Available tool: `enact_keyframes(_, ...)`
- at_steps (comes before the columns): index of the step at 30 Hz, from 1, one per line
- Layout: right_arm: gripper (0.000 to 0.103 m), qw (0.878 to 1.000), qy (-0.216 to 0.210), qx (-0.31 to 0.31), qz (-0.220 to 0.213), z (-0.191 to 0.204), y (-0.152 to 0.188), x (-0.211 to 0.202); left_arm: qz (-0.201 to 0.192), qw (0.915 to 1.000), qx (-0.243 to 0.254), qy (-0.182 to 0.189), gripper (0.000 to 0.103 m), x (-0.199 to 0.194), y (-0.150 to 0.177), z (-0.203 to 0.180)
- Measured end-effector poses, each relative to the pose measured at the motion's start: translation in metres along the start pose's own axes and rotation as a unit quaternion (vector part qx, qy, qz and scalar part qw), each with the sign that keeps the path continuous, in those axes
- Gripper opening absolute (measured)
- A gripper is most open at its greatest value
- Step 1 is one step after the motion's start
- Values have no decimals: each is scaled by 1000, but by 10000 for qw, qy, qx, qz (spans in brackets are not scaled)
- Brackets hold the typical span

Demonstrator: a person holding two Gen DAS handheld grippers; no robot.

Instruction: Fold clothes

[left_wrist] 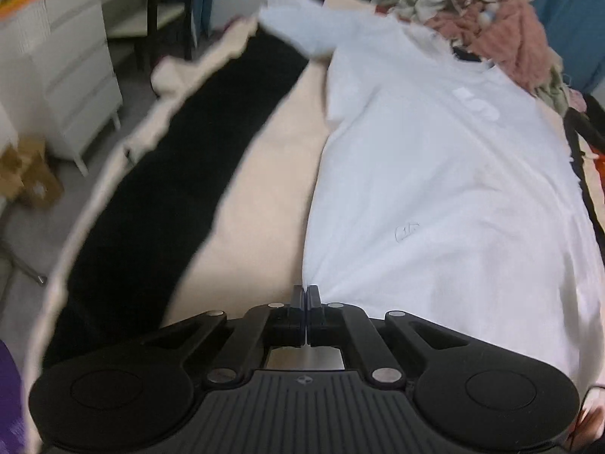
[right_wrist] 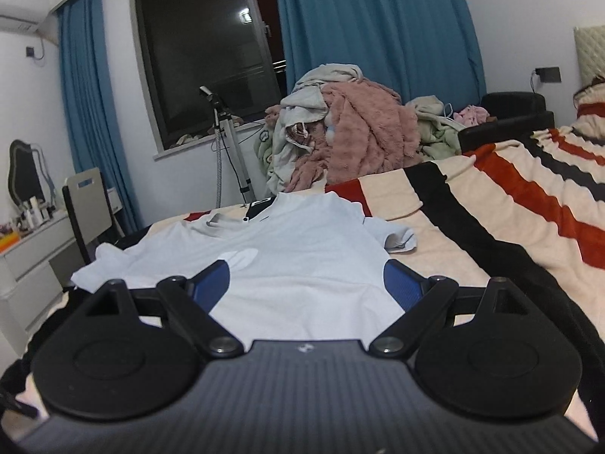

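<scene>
A white T-shirt (left_wrist: 435, 174) lies spread flat on the striped bed blanket (left_wrist: 272, 189). My left gripper (left_wrist: 306, 292) points down at the shirt's near left hem corner, with its fingers pressed together on the cloth's edge, and creases fan out from that spot. In the right wrist view the same T-shirt (right_wrist: 302, 249) stretches away with its collar at the far end. My right gripper (right_wrist: 307, 282) hovers over the shirt's near end, blue pads (right_wrist: 402, 283) wide apart with nothing pinched between them.
A heap of unfolded clothes (right_wrist: 340, 132) with a pink fleece sits at the bed's far side. A white drawer unit (left_wrist: 75, 87), a dark chair (right_wrist: 85, 208) and cardboard boxes (left_wrist: 26, 174) stand left of the bed. A tripod (right_wrist: 227, 151) stands by the window.
</scene>
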State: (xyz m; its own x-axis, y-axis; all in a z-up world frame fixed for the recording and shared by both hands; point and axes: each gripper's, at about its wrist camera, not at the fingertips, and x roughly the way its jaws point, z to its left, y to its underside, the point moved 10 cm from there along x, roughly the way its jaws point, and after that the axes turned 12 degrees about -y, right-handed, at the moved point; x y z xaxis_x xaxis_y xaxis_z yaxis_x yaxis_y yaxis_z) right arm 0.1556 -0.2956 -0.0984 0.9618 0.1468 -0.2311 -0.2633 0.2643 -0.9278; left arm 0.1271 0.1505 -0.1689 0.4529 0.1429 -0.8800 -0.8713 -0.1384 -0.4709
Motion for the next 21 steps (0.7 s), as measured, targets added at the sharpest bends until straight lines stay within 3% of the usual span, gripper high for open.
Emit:
enact_keyframes(7,90,9999,-118,-69,35,5,0,1,-110,9976,399,-558,3,-7,12,3)
enact_keyframes(8,90,9999,-126,-84,37,5,0,0,-132,9972,421,-596,9,-6,8,1)
enact_keyframes(10,90,9998,-142,-120,40,7,0,-1,-278,9961,507,-664,31,-13,6,-4)
enact_keyframes(11,90,9998,-150,-131,35,7,0,-2,-386,9952,565,-703,53,-17,3,-7)
enact_keyframes(12,90,9998,-157,-135,31,8,-1,-2,-500,9940,626,-744,68,-20,1,-11)
enact_keyframes(15,90,9997,-186,-155,22,10,-2,-1,-995,9899,703,-728,76,-36,-14,-28)
enact_keyframes(21,90,9993,-214,-309,9,15,-2,0,-1960,9796,441,-62,89,-69,-45,-89)
